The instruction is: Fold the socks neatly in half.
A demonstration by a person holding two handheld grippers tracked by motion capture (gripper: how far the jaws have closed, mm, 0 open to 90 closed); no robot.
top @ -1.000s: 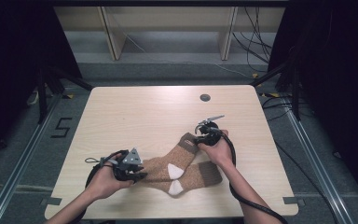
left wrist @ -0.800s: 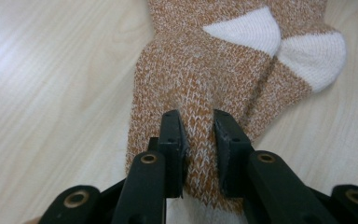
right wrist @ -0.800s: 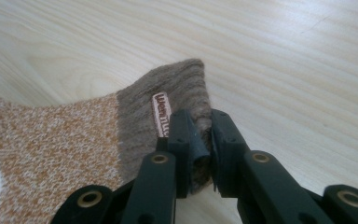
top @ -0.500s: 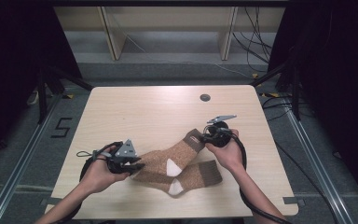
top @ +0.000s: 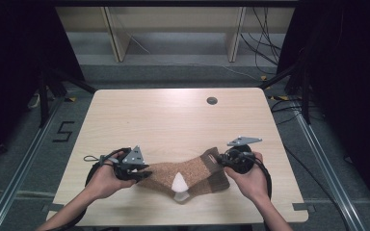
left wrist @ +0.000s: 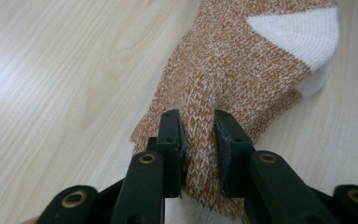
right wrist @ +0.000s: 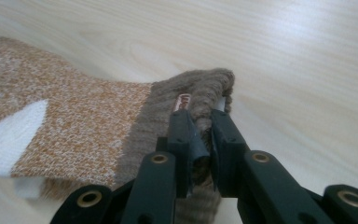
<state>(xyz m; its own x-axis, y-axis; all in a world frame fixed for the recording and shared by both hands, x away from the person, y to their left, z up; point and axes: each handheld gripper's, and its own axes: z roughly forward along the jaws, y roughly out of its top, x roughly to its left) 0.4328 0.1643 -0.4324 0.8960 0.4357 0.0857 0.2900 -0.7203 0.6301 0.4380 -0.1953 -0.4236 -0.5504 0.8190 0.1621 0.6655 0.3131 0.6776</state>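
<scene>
My right gripper (top: 220, 159) has pulled the brown cuff of the socks (top: 188, 178) away, stretching them flat on the worktop (top: 173, 115). My left gripper (top: 142, 175) pinches the toe end; probably two socks.

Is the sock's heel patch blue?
No, the heel patch on the orange-brown sock is white, as the left gripper view shows plainly.

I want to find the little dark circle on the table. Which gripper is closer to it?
Right. The right gripper sits below the dark circle, clamped on the sock's cuff; the left gripper is far off toward the table's near left, pinching the sock's toe end.
</scene>
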